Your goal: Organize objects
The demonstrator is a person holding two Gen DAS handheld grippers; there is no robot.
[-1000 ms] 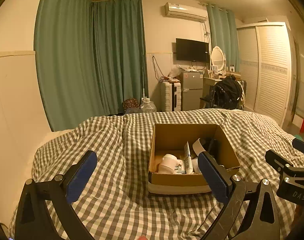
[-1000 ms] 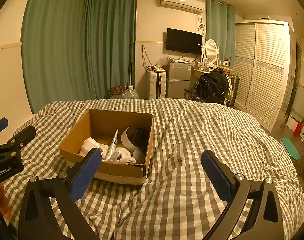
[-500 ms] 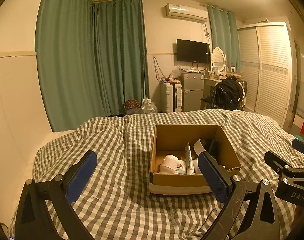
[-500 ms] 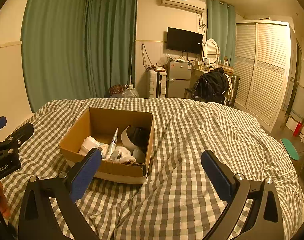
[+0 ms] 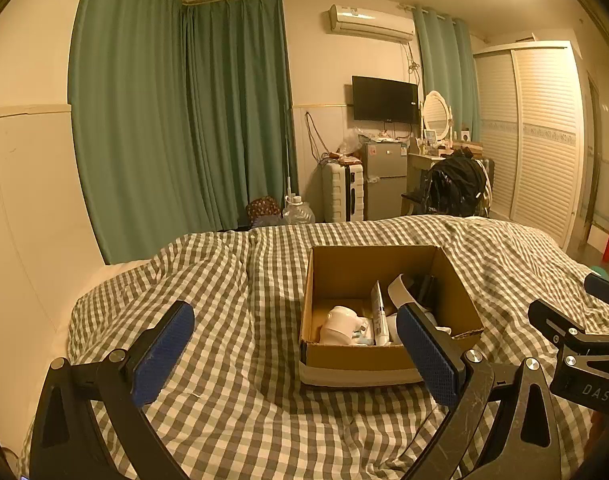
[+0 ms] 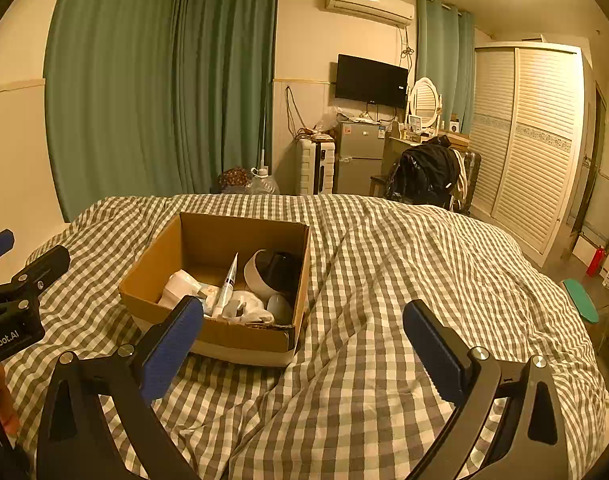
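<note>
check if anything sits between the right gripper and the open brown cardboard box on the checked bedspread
Nothing visible does. The right gripper is open and empty, with only bare grey-and-white checked bedspread between it and the open brown cardboard box, which lies ahead to its left. The box's near wall faces it.

"DAS" stands on the right tool (image 5: pixel 584 364); "nRobot.AI", cut off, on the left tool (image 6: pixel 8 320)

We see green curtains (image 5: pixel 176 120) beside a wall television (image 5: pixel 385 99), with an air conditioner (image 6: pixel 369 3) above. A small fridge (image 6: pixel 359 156), a white suitcase (image 5: pixel 341 191) and a louvred wardrobe (image 6: pixel 532 140) stand beyond our checked bedcover (image 6: pixel 404 280)
</note>
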